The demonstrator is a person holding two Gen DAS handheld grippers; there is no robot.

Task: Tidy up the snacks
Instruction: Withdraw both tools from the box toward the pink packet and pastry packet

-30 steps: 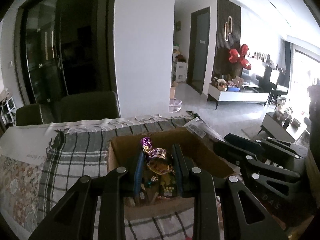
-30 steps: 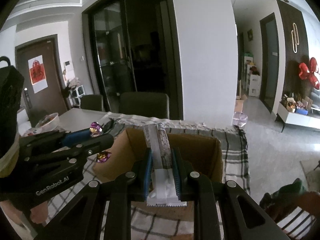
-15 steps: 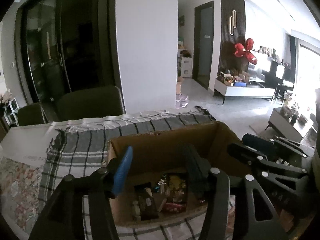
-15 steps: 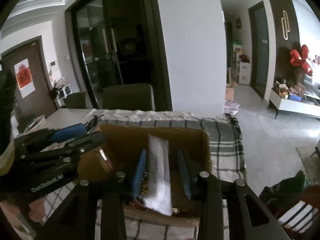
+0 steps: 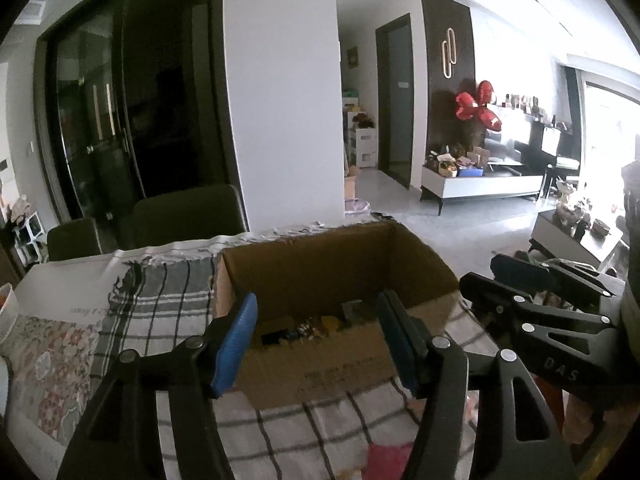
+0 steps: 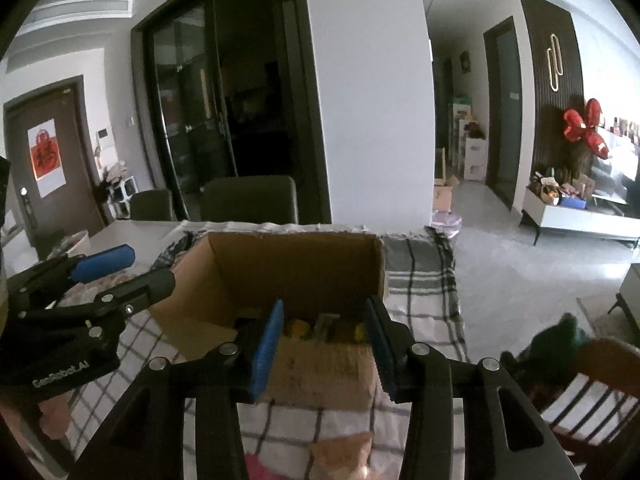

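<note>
Plainly, both tools are empty: the left gripper point(image 5: 316, 336) has just been opening and stands about half spread with nothing between its blue pads, and the right gripper point(image 6: 324, 344) has likewise just been opening, a little narrower, also with nothing in it. Each hovers at the near edge of the one cardboard box point(image 5: 340, 264), which sits on the checked cloth point(image 5: 160, 300) over the surface. The snacks point(image 5: 308, 326) lie loose on the box floor, a dim heap of small wrapped pieces; their number cannot be counted from here. More packets, pink and orange point(image 6: 340, 456), show blurred on the cloth just under the right gripper, perhaps two. Such wrapped sweets and bars are likely light, with slick, crinkly film that slides and crushes under a hard squeeze, so a gentle pinch across the middle of the body should hold better than a grab at a twisted end. The box is one, the grippers two.
</note>
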